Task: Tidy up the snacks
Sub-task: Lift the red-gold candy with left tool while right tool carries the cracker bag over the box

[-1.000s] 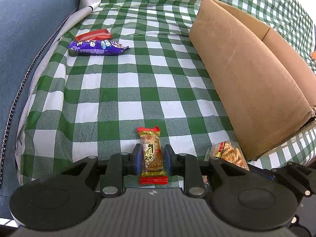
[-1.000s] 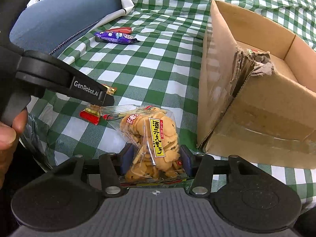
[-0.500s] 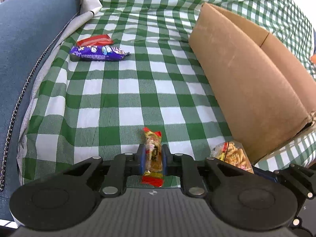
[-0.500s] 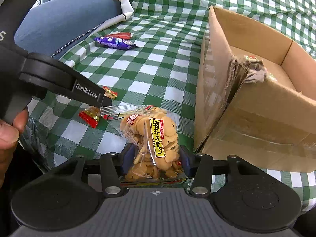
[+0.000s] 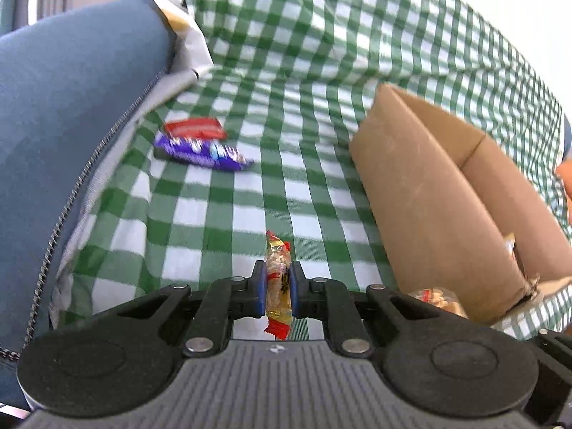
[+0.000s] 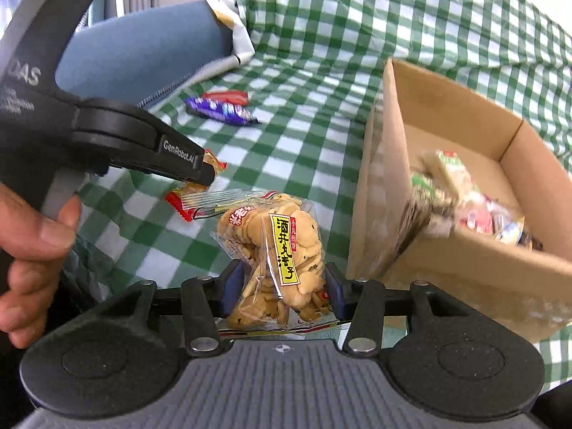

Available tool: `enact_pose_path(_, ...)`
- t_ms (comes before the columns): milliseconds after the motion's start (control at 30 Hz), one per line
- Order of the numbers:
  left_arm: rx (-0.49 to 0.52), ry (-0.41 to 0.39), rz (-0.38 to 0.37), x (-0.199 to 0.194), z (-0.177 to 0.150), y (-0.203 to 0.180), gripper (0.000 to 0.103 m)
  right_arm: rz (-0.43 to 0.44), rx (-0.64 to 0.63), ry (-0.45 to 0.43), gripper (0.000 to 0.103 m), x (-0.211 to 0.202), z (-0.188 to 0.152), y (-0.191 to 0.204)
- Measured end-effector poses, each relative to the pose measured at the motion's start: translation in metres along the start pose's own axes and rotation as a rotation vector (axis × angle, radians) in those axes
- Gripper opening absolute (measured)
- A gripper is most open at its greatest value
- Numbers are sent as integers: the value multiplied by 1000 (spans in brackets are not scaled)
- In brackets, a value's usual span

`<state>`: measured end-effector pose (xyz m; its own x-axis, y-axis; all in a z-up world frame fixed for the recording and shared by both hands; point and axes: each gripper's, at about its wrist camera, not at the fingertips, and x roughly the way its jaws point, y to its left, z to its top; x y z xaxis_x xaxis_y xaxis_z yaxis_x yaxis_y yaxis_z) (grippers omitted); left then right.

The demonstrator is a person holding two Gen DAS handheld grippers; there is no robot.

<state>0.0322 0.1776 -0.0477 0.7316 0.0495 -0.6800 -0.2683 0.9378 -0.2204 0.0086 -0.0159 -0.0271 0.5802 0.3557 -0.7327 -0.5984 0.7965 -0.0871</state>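
Two snacks are in our fingers now, one in each gripper. We hold a small nut bar [image 5: 277,287] in the left gripper [image 5: 277,291], whose fingers are closing on its middle; it looks light and rather stiff, so a grip across its narrow sides seems right. The right gripper [image 6: 279,286] is clamped on the lower part of a cracker bag [image 6: 277,250]. This bag seems light, soft and slippery, and the crackers can break, so we should not squeeze harder. Both snacks hang above the near edge of the checked cloth [image 5: 221,214], beside the cardboard box [image 6: 447,128], where other snacks already lie.
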Motion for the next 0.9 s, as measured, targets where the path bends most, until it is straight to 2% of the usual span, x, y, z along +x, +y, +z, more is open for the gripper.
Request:
enact_pose_path(233,-24,-90,-1,-16,4,1,13,26,-29,-72,50,-25,15,-9)
enact_pose_path(433,-35,-130,11,-23,4,2,12,-6,-93,-207,50,-33,8,-19)
enact_pose_path(567,-28,-145,13,-25,3,1,12,-8,-61,-250,50,-35,4,-25)
enact_pose_path(900,-16,-195,19,-37,5,-5,12,68,41,-376,48,-57,10,-43)
